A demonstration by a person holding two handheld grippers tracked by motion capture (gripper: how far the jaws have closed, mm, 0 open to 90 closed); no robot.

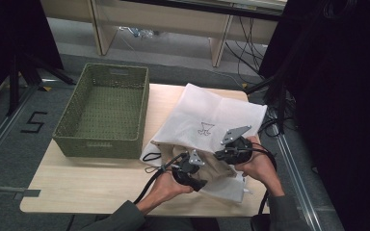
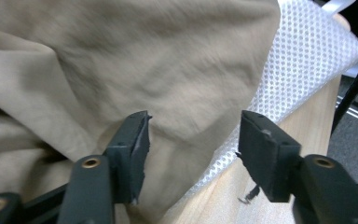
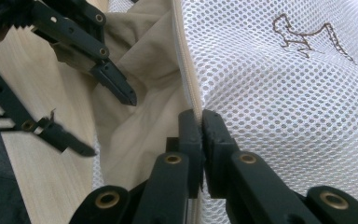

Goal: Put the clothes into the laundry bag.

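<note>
Hands at the near edge of the bench (image 1: 77,192) work two tongs at a white mesh laundry bag (image 1: 212,115). The left tongs (image 2: 191,140) stand wide open, empty, over beige cloth (image 2: 121,60) spilling from the bag's mouth. The right tongs (image 3: 201,123) are clamped on the bag's zipped edge (image 3: 186,70). Farther back, left of the bag, sits a green woven basket (image 1: 101,139).

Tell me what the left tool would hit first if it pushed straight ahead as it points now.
Probably the beige cloth: it lies right ahead of the open left tool, with the white mesh bag beside it.
</note>
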